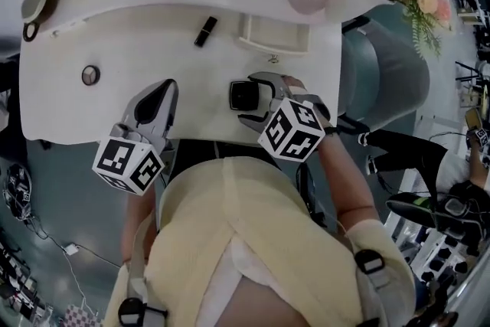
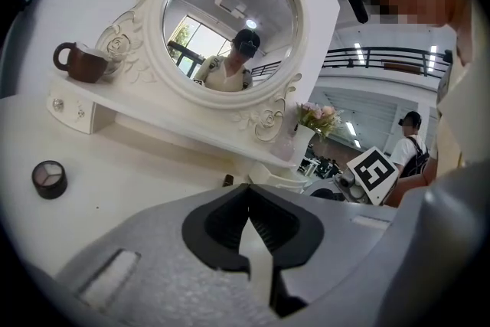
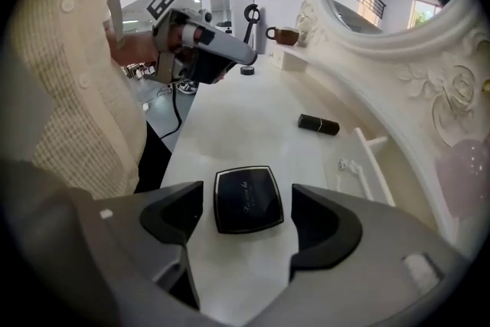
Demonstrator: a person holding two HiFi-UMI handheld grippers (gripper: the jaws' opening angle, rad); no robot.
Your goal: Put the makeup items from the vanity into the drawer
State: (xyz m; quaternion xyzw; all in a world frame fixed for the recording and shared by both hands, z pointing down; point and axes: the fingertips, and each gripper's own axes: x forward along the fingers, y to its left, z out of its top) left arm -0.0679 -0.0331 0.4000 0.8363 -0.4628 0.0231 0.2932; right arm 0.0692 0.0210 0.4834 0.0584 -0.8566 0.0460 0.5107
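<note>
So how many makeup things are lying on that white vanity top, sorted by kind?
Square black compact: 1
Black lipstick tube: 1
Small round eyeshadow pot: 1
Total: 3

Glossy black compact [image 3: 246, 200] on smooth matt white vanity [image 1: 153, 50]
</note>
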